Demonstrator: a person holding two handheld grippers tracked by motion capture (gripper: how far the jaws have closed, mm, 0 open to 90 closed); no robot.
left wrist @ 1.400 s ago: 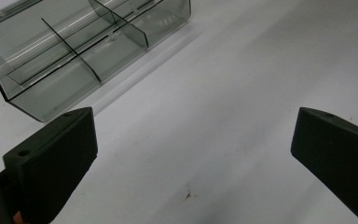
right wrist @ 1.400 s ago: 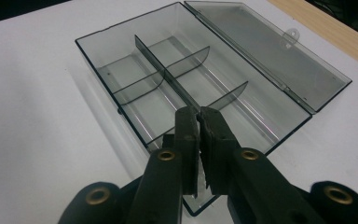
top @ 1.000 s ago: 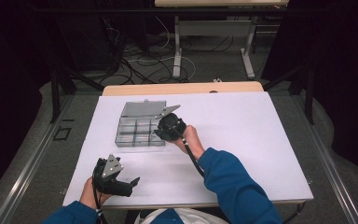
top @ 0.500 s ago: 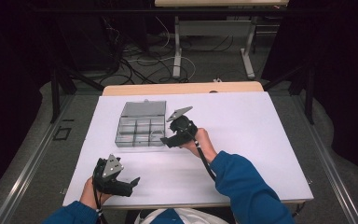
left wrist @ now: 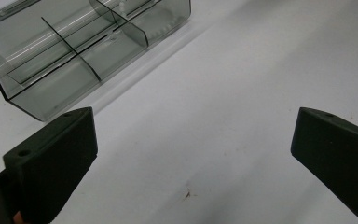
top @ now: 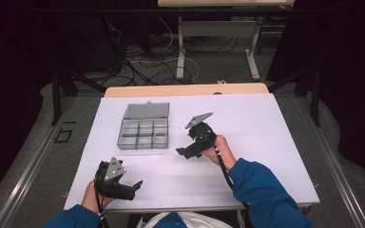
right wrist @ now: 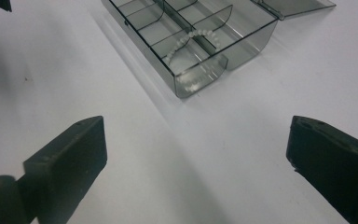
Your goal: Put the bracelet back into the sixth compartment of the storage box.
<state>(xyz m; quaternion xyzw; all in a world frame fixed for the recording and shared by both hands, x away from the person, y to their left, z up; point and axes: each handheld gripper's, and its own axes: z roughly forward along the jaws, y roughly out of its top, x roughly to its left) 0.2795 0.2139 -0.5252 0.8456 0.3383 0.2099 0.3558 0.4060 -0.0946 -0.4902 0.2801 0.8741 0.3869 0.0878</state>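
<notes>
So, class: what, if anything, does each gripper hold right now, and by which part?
Nothing. The right gripper has just been opening and stands empty; the beaded bracelet lies in the compartment box. The left gripper is open and empty.

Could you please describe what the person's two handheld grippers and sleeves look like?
Both the left gripper and right gripper are black, each topped by a grey three-cornered plate, with two blocky black jaws bearing small holes. A black cable trails from the right one. The sleeves are blue.

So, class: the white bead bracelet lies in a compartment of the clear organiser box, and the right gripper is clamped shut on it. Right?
Not quite. The bead bracelet does lie in the organiser box, but the right gripper is open and apart from it, as the right gripper view shows.
</notes>
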